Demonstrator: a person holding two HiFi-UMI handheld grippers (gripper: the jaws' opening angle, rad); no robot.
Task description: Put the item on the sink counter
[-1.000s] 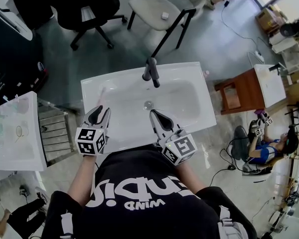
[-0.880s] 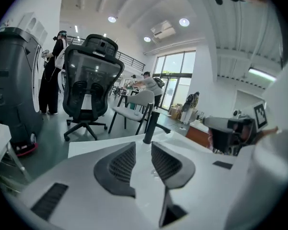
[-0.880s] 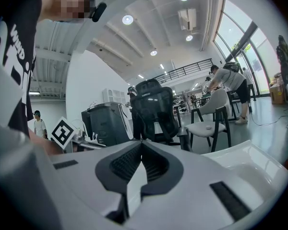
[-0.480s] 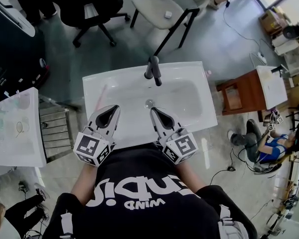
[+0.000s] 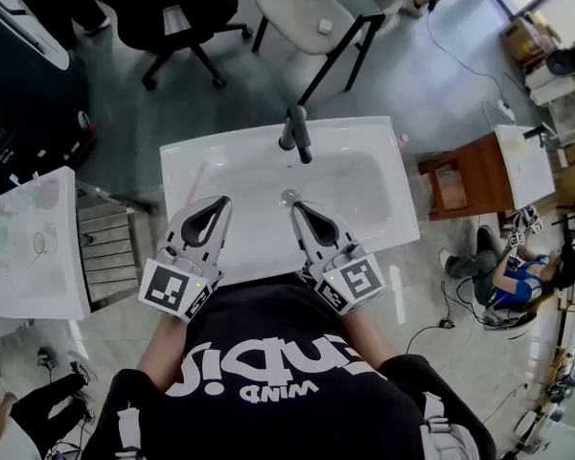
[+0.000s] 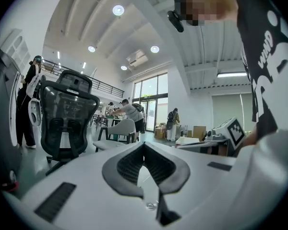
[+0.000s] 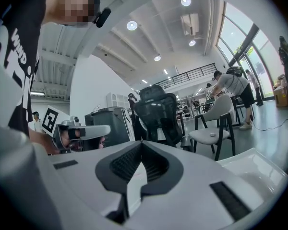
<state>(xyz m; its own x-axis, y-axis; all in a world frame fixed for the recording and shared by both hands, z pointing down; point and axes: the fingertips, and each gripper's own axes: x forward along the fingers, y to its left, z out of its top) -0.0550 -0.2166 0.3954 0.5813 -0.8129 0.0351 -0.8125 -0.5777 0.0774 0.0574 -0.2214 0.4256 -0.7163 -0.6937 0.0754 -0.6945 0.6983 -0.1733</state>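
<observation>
A white sink [image 5: 383, 220] with a dark faucet [image 5: 293, 134] stands right in front of me. A thin pale pink item [image 5: 199, 174] lies on the sink's left counter, faint in the head view. My left gripper [image 5: 221, 201] hovers over the front left of the basin, right of the item and apart from it. Its jaws are shut with nothing between them [image 6: 144, 143]. My right gripper [image 5: 295, 209] hangs over the front middle of the basin near the drain [image 5: 288, 197], shut and empty [image 7: 141, 143]. Both gripper views look out level over the room.
Behind the sink stand a beige chair [image 5: 311, 17] and a black office chair [image 5: 163, 17]. At the left are a white table [image 5: 34, 247] and a metal rack [image 5: 110, 247]. A wooden cabinet [image 5: 470, 175] and a seated person [image 5: 517, 276] are at the right.
The left gripper's jaws have gone from open to shut, and it has swung from the left counter rightward over the basin. The right gripper has hardly moved.
</observation>
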